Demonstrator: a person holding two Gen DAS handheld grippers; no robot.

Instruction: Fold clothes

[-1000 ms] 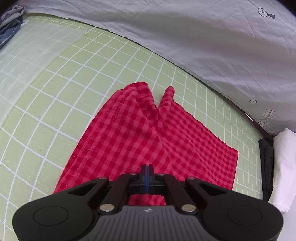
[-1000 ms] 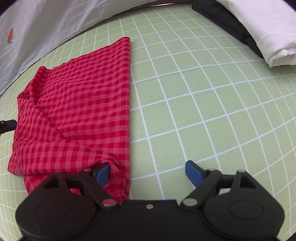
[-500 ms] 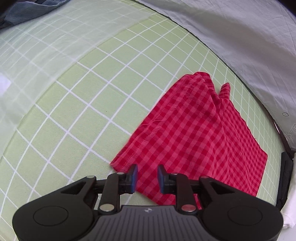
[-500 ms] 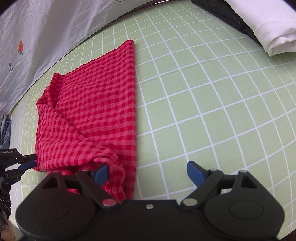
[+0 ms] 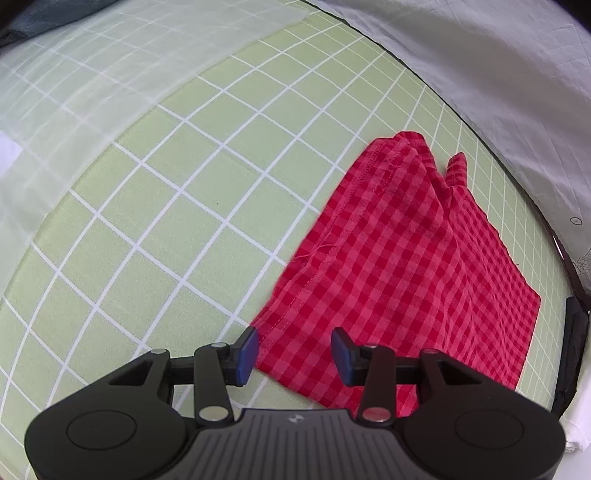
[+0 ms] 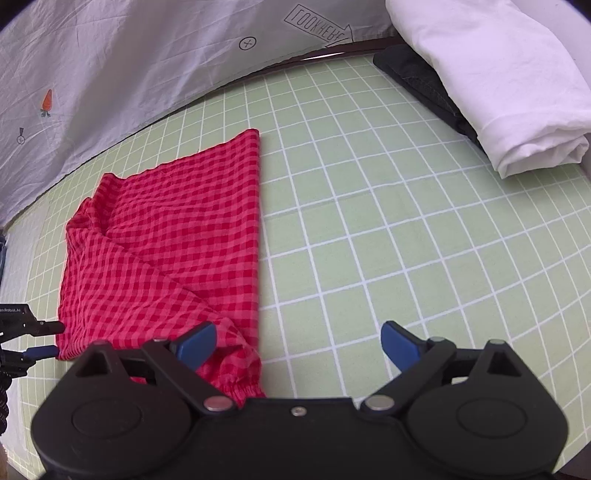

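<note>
A red checked garment (image 5: 399, 266) lies folded on the green grid mat (image 5: 155, 221), with a crumpled end at its far corner. In the right wrist view the garment (image 6: 166, 251) lies left of centre, its elastic hem at the near edge. My left gripper (image 5: 293, 354) is open and empty, its fingers just above the garment's near left corner. My right gripper (image 6: 299, 343) is open wide and empty; its left finger (image 6: 195, 343) hovers over the near hem, its right finger over bare mat. The left gripper's tips also show at the right wrist view's left edge (image 6: 33, 339).
A folded white cloth (image 6: 498, 85) lies on a dark garment (image 6: 417, 77) at the mat's far right. A wrinkled grey sheet (image 6: 129, 66) with printed marks borders the mat at the back. A bluish cloth (image 5: 48, 14) lies at the far left corner.
My left gripper opened and let go of the garment, then drew back to its near left corner. The right gripper stayed open and pulled back slightly.
</note>
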